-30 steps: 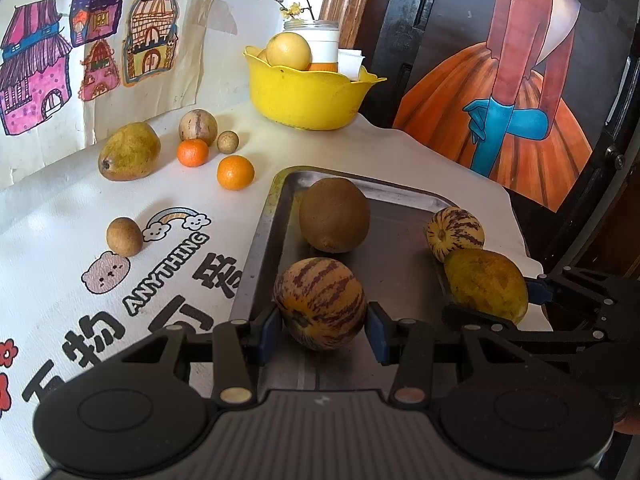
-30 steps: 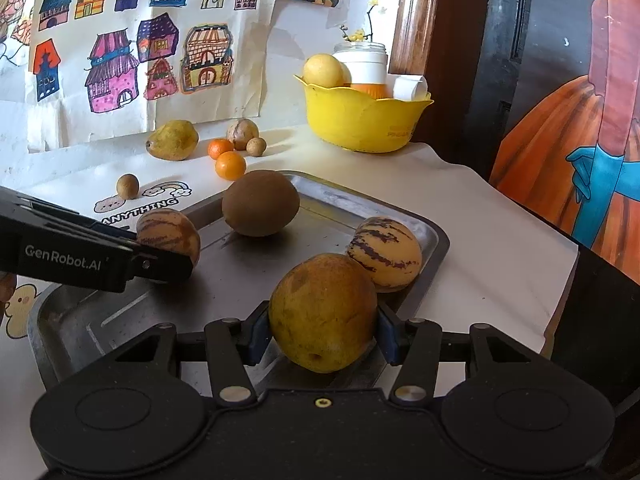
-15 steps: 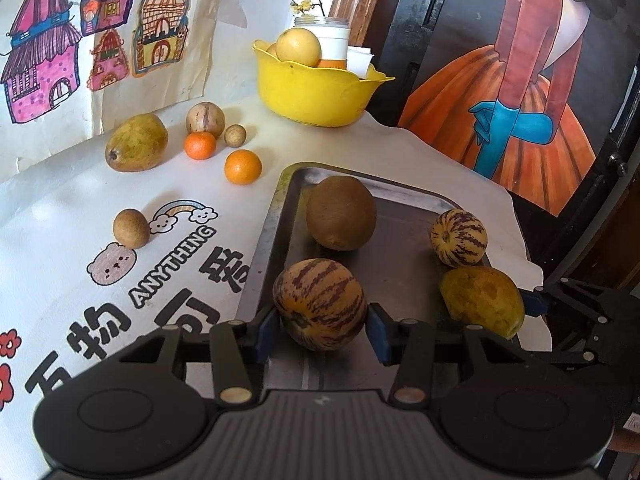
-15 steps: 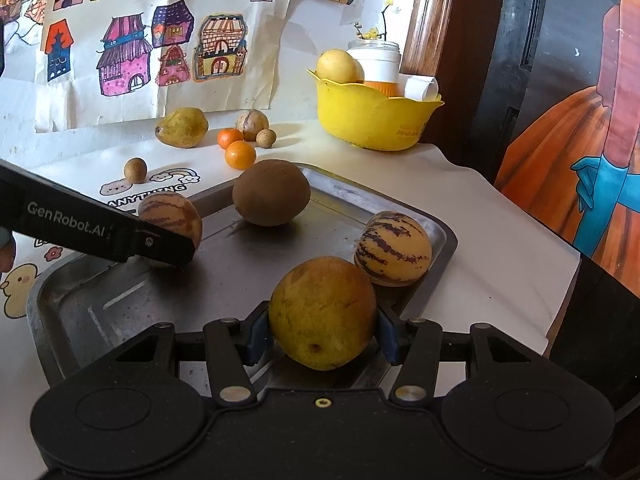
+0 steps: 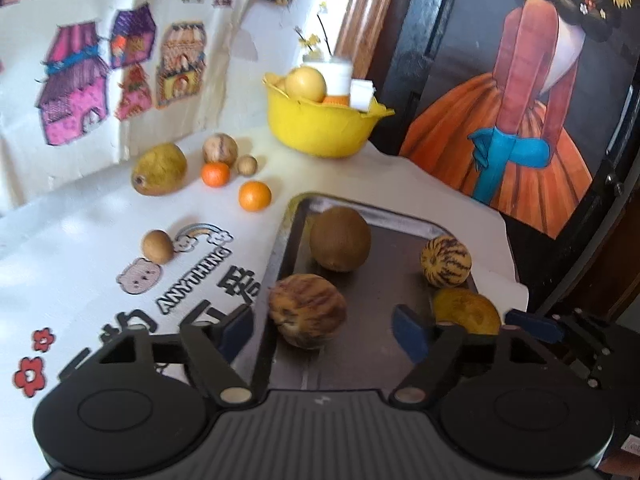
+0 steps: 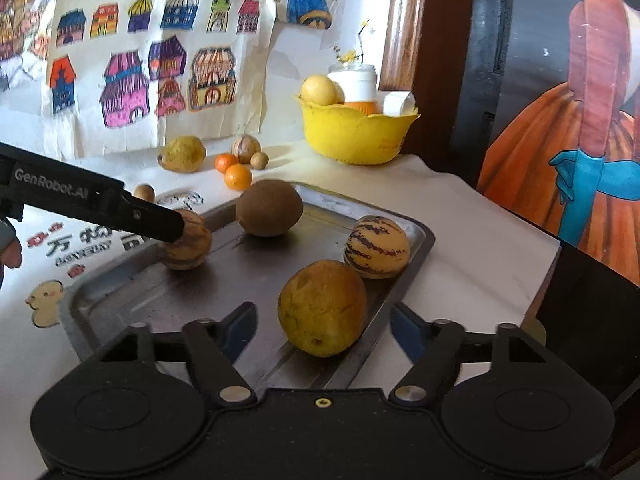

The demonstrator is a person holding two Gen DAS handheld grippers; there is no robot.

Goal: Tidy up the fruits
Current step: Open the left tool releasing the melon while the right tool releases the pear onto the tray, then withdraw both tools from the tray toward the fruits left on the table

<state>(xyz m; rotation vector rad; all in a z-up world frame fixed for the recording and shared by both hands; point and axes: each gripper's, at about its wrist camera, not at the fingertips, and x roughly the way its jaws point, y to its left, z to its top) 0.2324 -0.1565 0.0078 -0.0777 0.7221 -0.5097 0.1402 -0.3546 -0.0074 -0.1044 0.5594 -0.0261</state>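
A metal tray (image 5: 376,344) (image 6: 160,300) holds a brown round fruit (image 5: 340,238) (image 6: 269,207), two striped melons and a yellow-green fruit. My left gripper (image 5: 326,330) is open, its jaws wide on either side of one striped melon (image 5: 307,310) (image 6: 186,242), which rests on the tray's left side. My right gripper (image 6: 322,326) is open around the yellow-green fruit (image 6: 322,307) (image 5: 466,311), which sits on the tray's near right. The other striped melon (image 6: 377,246) (image 5: 445,261) lies just behind it.
A yellow bowl (image 5: 320,124) (image 6: 354,132) with fruit and a white jar stands at the back. A pear (image 5: 159,168), two oranges (image 5: 255,195) and small brown fruits (image 5: 157,246) lie on the white cloth left of the tray. The table edge runs at the right.
Both grippers have opened and let go of their fruits, the striped melon and the yellow-green fruit, which now rest on the tray. Both grippers have drawn back and up a little.
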